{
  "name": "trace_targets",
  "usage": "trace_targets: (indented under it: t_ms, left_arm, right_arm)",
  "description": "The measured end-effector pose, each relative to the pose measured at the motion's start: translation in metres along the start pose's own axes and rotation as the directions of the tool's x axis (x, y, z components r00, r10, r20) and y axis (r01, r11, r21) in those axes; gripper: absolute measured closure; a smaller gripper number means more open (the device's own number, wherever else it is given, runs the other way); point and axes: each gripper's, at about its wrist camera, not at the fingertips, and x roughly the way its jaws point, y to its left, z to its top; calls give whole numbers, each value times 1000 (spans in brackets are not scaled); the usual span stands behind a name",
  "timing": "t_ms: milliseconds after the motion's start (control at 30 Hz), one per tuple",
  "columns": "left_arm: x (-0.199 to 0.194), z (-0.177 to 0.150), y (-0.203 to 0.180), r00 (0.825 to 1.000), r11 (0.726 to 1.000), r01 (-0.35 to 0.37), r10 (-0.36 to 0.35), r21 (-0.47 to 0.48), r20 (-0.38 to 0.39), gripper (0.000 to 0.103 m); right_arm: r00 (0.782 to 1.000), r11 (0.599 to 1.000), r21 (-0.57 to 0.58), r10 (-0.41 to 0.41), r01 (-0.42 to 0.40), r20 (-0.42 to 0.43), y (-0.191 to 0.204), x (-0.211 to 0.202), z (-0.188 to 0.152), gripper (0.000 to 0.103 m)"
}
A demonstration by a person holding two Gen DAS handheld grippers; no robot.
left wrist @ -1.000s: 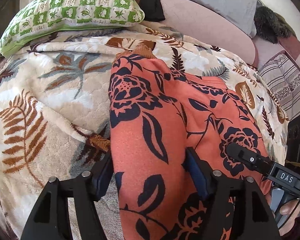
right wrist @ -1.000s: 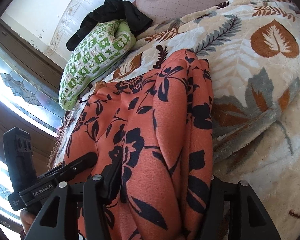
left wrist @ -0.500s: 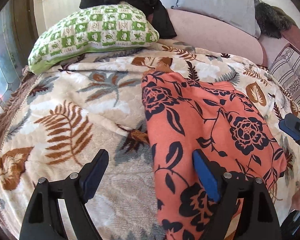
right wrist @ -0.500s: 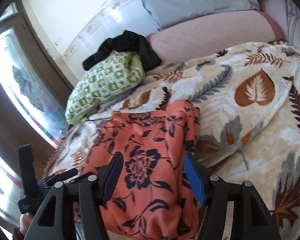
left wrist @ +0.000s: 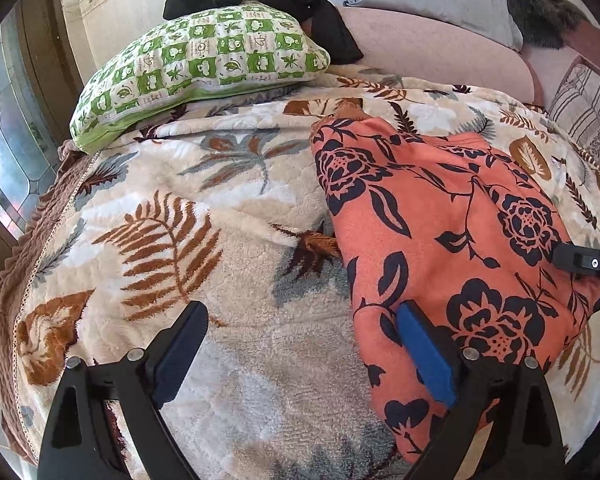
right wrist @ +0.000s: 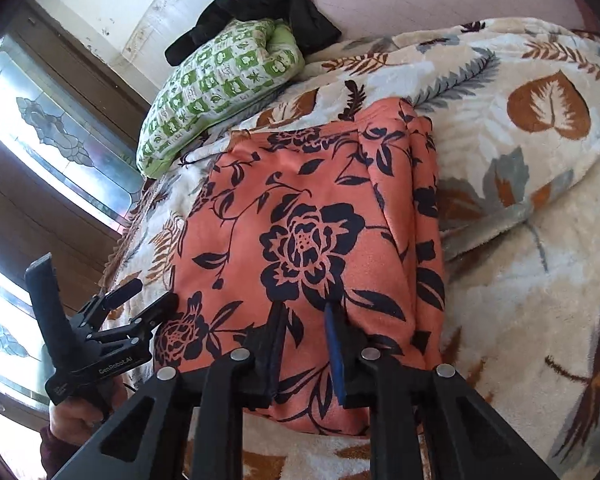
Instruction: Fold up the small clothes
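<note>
Right wrist view reads "GenRobot.AI" on the opening, empty left claw (right wrist: 140, 300); right claw (right wrist: 306, 316) is closing above the folded garment (right wrist: 308, 216).

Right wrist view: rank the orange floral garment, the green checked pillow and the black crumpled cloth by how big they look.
1. Orange floral garment, by far the largest, though it lies nearest the camera.
2. Green checked pillow.
3. Black crumpled cloth, smallest; the pillow partly hides it, so its true extent is unsure.
</note>
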Motion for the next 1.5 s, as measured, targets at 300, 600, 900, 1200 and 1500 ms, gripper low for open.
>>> trace_targets:
  t_ms: [300, 600, 900, 1200, 1500]
  left_arm:
    - [-12, -1, 0, 996, 996, 83, -84, 21, 30, 7]
    - [-3, -9, 11, 993, 993, 118, -117, 4, -17, 7]
    - [1, -12, 13, 994, 994, 106, -106, -5, -19, 6]
    - [-6, -7, 13, 995, 995, 97, -96, -29, 14, 5]
    - [-73, -3, -12, 968, 985, -148, 163, -88, 189, 5]
  right_arm:
    - [985, 987, 14, -160, 160, 65, 14, 20, 77, 78]
    - [975, 972, 77, -222, 222, -5, 13, 53, 96, 77]
    - [996, 999, -41, -34, 30, -82, 86, 109, 78, 76]
    - [999, 999, -41, -33, 32, -39, 72, 70, 60, 76]
    - [974, 961, -180, -190, 210, 122, 44, -41, -23, 67]
